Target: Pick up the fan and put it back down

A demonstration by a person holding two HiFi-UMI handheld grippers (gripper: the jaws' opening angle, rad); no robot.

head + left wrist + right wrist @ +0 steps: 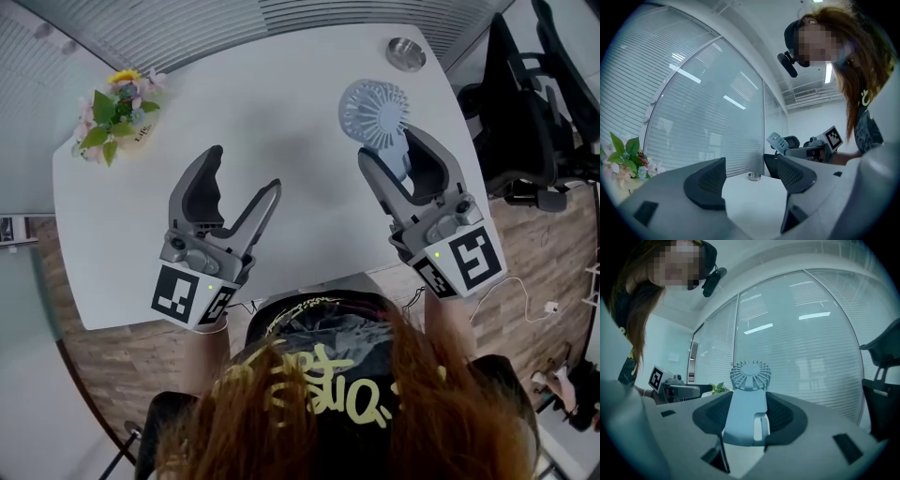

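Fan (749, 401), handle half-hidden overhead, shows clamped between right tongs (750, 417) up close; left tongs (246, 171) gape empty.

Grey hand-held grippers (246, 169) (391, 143), square-marker cubes (192, 295) (464, 261), black yellow-printed shirt (328, 366).

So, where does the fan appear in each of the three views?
Head view: fan upper right, handle between the jaws of the right gripper.
Left gripper view: small, right of centre.
Right gripper view: dead centre, between the jaws.
Shared landmark: the flowers, in all three.
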